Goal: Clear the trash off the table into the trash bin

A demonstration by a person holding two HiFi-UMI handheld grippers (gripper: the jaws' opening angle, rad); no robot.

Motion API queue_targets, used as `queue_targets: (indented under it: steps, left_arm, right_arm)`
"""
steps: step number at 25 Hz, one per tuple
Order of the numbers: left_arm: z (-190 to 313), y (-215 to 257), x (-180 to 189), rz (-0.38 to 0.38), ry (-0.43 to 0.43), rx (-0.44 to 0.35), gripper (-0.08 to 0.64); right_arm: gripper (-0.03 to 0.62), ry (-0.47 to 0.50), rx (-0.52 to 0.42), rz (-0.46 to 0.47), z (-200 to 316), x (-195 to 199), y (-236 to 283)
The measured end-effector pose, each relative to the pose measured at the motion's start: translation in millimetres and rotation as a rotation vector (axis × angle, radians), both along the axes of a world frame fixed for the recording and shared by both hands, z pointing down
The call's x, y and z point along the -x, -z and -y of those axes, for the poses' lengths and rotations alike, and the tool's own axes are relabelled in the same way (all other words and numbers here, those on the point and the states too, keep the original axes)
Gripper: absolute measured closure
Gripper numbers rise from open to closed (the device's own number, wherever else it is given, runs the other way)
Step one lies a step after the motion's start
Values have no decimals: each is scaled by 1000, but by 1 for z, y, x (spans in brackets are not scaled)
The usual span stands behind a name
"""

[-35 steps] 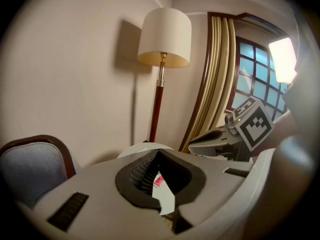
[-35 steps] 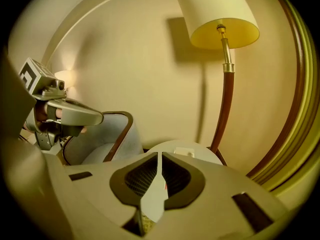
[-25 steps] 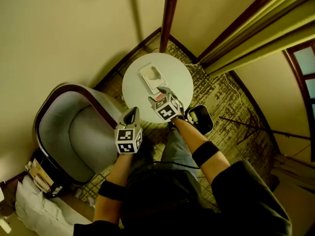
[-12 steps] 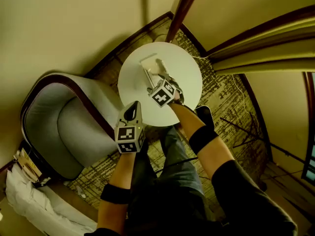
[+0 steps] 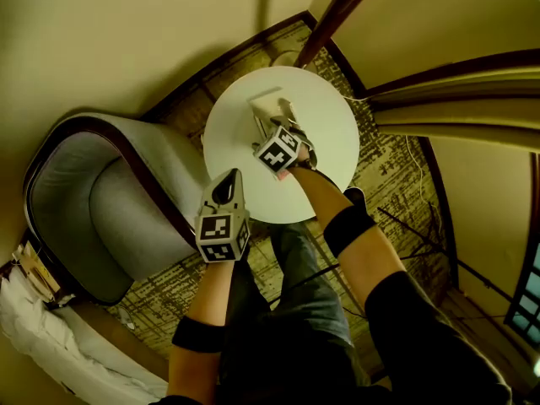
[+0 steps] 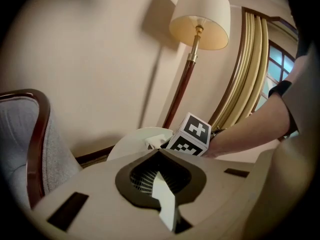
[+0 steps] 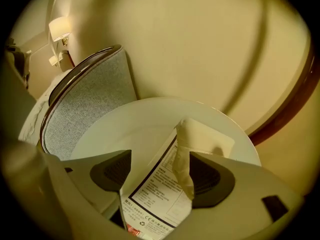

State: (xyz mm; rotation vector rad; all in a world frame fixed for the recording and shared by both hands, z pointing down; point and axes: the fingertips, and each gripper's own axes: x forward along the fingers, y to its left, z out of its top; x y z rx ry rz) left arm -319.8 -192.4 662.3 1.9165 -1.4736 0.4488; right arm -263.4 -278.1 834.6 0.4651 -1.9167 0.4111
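Down toward the surface [image 7: 125, 129] has come my right hand-held gripper [image 7: 160, 173], its jaws just opened wide, straddling the printed wrapper [image 7: 150, 194] lying flat there. Closing too high might pinch only its raised fold, and it could slip. My left hand-held gripper [image 6: 161, 184] is closed, empty.

- Right and near parts of the tabletop [image 5: 333, 133] lie bare; a packet [image 5: 263, 108] lies toward its far edge.
- An armchair [image 5: 110, 209] crowds its left side.
- A lamp pole [image 5: 337, 15] stands just behind it.
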Motion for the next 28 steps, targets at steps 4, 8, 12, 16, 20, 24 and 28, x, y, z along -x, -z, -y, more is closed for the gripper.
queue_targets:
  steps: [4,8,12,16,20,24,28]
  left_arm:
    - [2,-2,7,-4,18,1,560]
    - [1,-2,15,-3,27,0,560]
    - [2,-7,22,-3,33,6,560]
    - [-1,-7,27,-2,31,10,560]
    - [-4,-4,28,-3,24,9,560]
    - [-6,-2,31,2,10,9,560]
    - [-12,14,31,7,-13,2,560]
  right_arm:
    - [207,-6,16,-6,3,6,-10]
    - [249,-14,42,-26,0,8,-21]
    - [372,-19,46,-30,1,12,-22]
    - [394,-28,22,-42,0,11,-18]
    - [402,-36,-10,-48,2,10,-9]
    - [405,-57,-27,-39,3,10,5]
    - [407,-73,-56,-16,-1,8,37]
